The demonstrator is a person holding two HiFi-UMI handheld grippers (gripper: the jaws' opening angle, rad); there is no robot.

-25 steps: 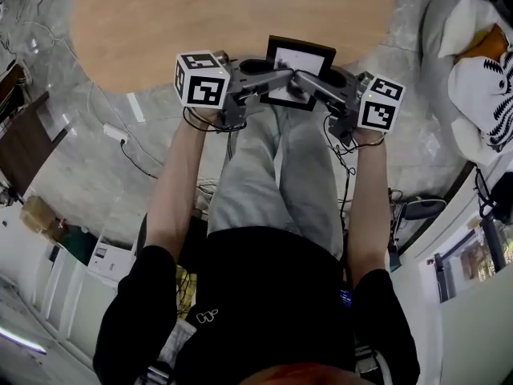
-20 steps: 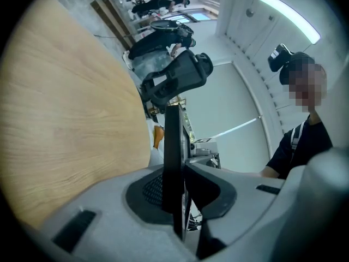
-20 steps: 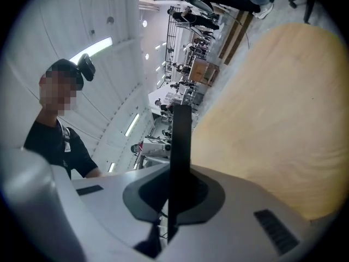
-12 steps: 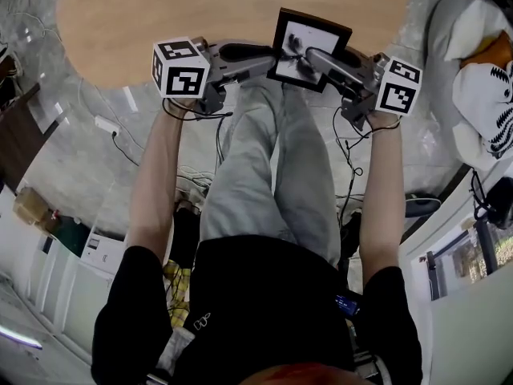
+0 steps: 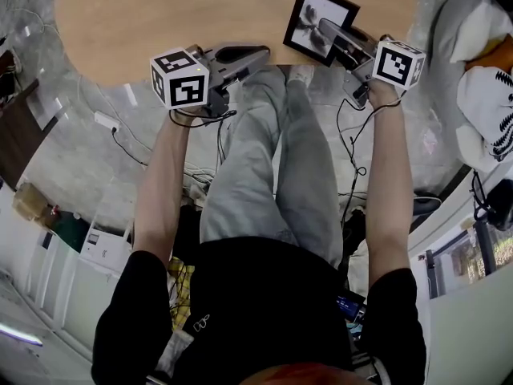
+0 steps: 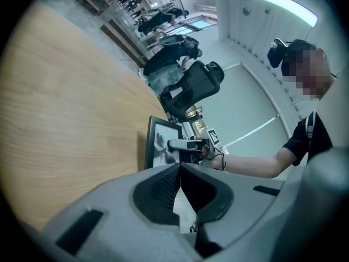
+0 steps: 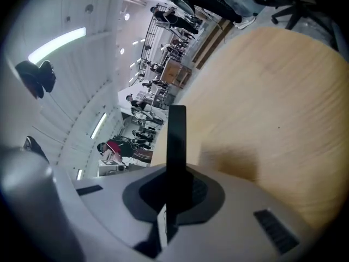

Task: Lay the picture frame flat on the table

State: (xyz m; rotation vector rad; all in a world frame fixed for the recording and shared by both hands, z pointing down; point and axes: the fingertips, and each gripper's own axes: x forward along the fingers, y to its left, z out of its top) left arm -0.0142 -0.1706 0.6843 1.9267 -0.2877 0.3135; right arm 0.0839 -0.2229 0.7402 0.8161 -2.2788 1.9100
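Note:
The black picture frame [image 5: 319,24] with a white mat and a dark print hangs tilted over the near right part of the round wooden table [image 5: 160,22]. My right gripper [image 5: 333,32] is shut on its right edge. In the right gripper view the frame's black edge [image 7: 176,141] stands upright between the pads. My left gripper [image 5: 260,53] is at the table's near edge, left of the frame and apart from it, jaws shut with nothing between them. From the left gripper view the frame [image 6: 158,146] shows ahead with the right gripper [image 6: 174,144] on it.
A white cushion and a striped plush toy [image 5: 481,62] lie on the floor at the right. Cables [image 5: 120,135] run over the grey floor at the left. The person's legs [image 5: 264,159] reach under the table's near edge.
The right gripper has carried the frame up and to the right, over the table. The left gripper has let go of the frame and stays at the near edge.

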